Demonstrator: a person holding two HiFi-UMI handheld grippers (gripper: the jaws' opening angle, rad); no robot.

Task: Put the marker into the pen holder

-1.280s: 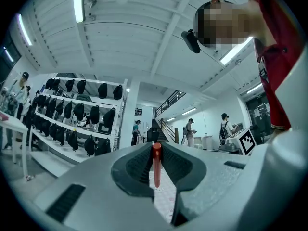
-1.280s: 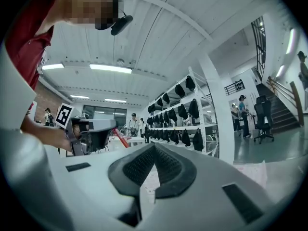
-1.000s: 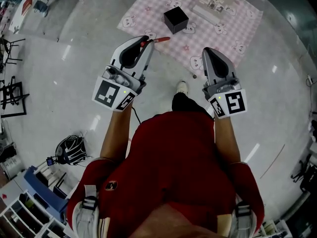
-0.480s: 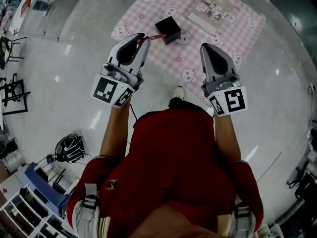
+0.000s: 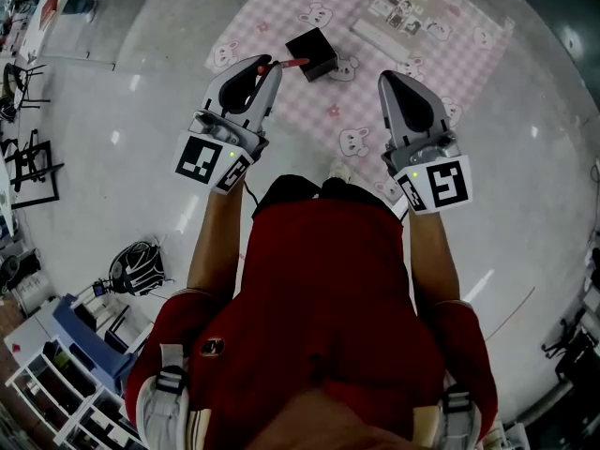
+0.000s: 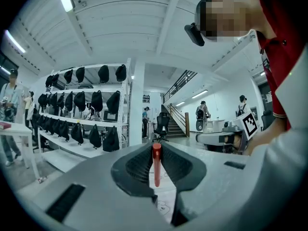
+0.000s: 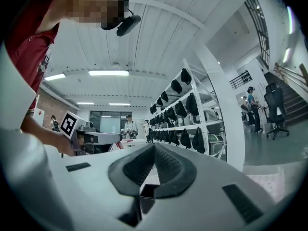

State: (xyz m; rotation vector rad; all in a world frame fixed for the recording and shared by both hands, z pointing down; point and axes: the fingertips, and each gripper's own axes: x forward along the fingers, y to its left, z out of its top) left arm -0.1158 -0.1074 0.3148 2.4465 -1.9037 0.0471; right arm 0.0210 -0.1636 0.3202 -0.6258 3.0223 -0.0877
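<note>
In the head view my left gripper (image 5: 270, 64) is shut on a red marker (image 5: 289, 64), whose free end reaches the near left edge of the black square pen holder (image 5: 317, 50). The holder stands on a pink checked mat (image 5: 375, 64) on the floor. In the left gripper view the marker (image 6: 156, 163) stands upright between the ribbed pads. My right gripper (image 5: 390, 76) hangs to the right of the holder, over the mat; in the right gripper view its jaws (image 7: 154, 147) are shut with nothing between them.
A flat white pack (image 5: 401, 12) lies at the mat's far side. A dark helmet-like thing (image 5: 138, 268) and blue-and-white shelving (image 5: 56, 382) are on the floor behind me at left. Racks of dark bags (image 6: 77, 124) line the room.
The mat and holder have drawn nearer in the head view. My left gripper has carried the marker forward, so its end now meets the holder. The right gripper kept its place beside it.
</note>
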